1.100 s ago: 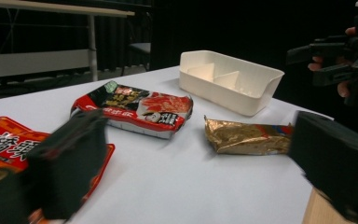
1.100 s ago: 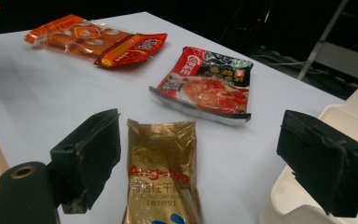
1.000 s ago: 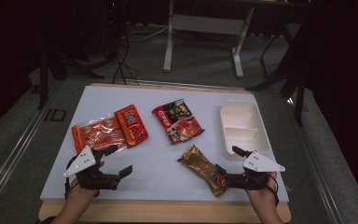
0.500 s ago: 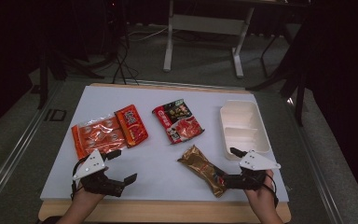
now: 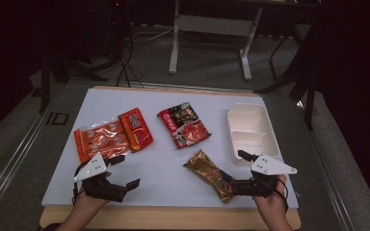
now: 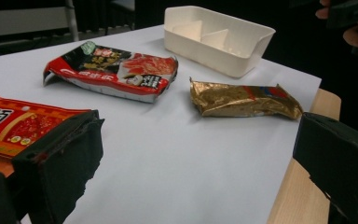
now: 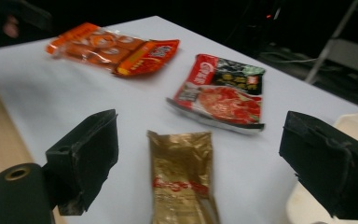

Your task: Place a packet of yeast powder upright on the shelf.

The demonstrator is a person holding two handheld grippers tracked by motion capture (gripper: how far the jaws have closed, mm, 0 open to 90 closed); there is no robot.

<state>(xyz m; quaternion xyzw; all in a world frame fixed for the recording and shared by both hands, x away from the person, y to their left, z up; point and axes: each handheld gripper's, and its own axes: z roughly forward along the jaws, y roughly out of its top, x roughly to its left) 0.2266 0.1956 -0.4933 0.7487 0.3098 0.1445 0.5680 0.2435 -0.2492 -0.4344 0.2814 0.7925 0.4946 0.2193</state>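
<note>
Resting near the front edge of a white table (image 5: pixel 164 168), the left gripper (image 5: pixel 125 171) has its jaws spread wide with nothing between them; they have just been opening. The right gripper (image 5: pixel 232 169) is also spread, its jaws either side of the near end of a gold snack packet (image 5: pixel 209 173), not pressing it. The packet lies flat, just beside a white divided tray (image 5: pixel 269 139). Farther back lie a red and black pouch (image 5: pixel 184 124) and, towards the left, an orange packet (image 5: pixel 101 139) overlapped by a red packet (image 5: pixel 136 129).
</note>
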